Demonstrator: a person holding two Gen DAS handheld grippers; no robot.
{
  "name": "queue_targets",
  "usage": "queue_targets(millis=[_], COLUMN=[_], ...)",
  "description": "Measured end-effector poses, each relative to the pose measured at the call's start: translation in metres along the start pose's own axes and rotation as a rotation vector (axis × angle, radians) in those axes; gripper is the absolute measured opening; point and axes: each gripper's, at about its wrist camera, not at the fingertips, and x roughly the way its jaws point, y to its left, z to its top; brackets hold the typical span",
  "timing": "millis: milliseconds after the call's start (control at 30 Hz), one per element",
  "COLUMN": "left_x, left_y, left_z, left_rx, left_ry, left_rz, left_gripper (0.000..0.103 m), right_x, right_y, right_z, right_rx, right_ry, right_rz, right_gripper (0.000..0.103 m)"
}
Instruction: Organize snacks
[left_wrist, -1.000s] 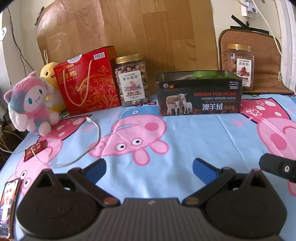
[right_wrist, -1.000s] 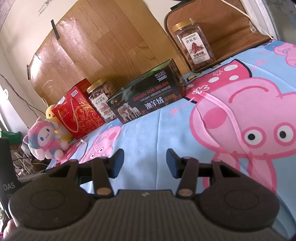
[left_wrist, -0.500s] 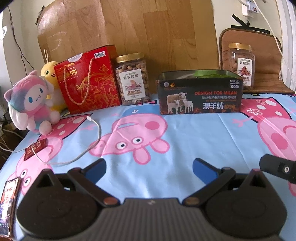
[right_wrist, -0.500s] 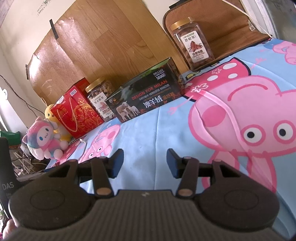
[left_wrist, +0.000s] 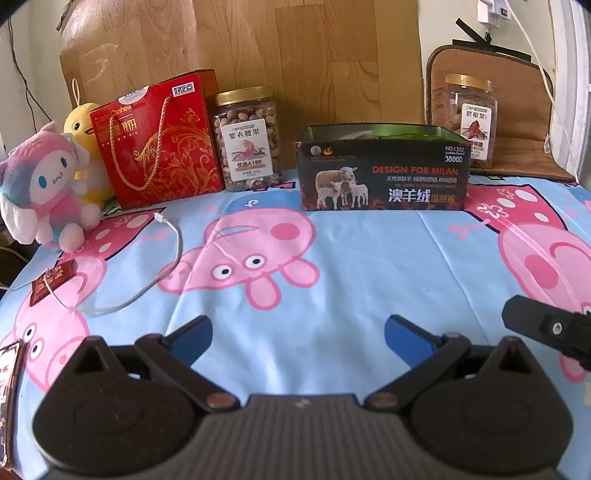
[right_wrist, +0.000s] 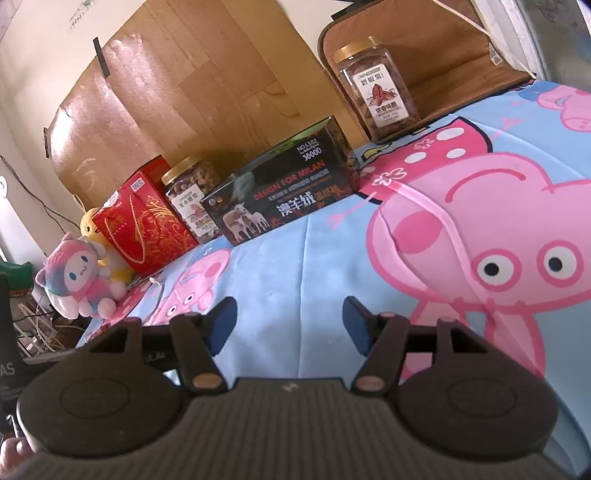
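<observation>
A row of snacks stands at the back of the cartoon-print sheet: a red gift bag (left_wrist: 159, 140), a gold-lidded nut jar (left_wrist: 249, 138), an open black box (left_wrist: 382, 168) and a second jar (left_wrist: 471, 114) on a brown mat at the right. The same row shows in the right wrist view: bag (right_wrist: 144, 225), nut jar (right_wrist: 192, 199), box (right_wrist: 280, 195), second jar (right_wrist: 376, 88). My left gripper (left_wrist: 298, 334) is open and empty, low over the sheet, well short of the row. My right gripper (right_wrist: 290, 325) is open and empty too.
A pink plush toy (left_wrist: 44, 184) and a yellow one (left_wrist: 83, 122) sit at the far left. A white cable (left_wrist: 162, 266) and a small red packet (left_wrist: 51, 282) lie on the sheet. A phone (left_wrist: 9, 387) lies at the left edge. A wooden board (left_wrist: 295, 59) backs the row.
Both views have shifted slightly: the snack row sits a little lower in the left wrist view and lower and further left in the right wrist view. Both grippers stay open.
</observation>
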Motion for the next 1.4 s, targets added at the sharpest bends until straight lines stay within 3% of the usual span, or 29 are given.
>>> queue_targets(millis=[333, 467, 633, 1400], left_x=[0.001, 0.0012, 0.001, 0.0053], left_y=[-0.001, -0.0003, 0.0009, 0.0058], left_z=[-0.0015, -0.0022, -0.002, -0.0041], left_rx=[-0.005, -0.012, -0.018, -0.043], left_ry=[0.025, 0.035, 0.035, 0.063], left_rz=[-0.021, -0.032, -0.032, -0.029], left_gripper=[0.103, 0.103, 0.103, 0.103], right_x=[0.0002, -0.0005, -0.0015, -0.0052], right_y=[-0.0002, -0.0008, -0.0009, 0.0078], right_z=[-0.0002, -0.0004, 0.0002, -0.0006], right_rx=[0.003, 0.007, 0.005, -0.051], right_ry=[-0.001, -0.014, -0.026, -0.063], right_rz=[-0.014, -0.039, -0.053, -0.067], right_gripper=[0.077, 0.09, 0.095, 0.097])
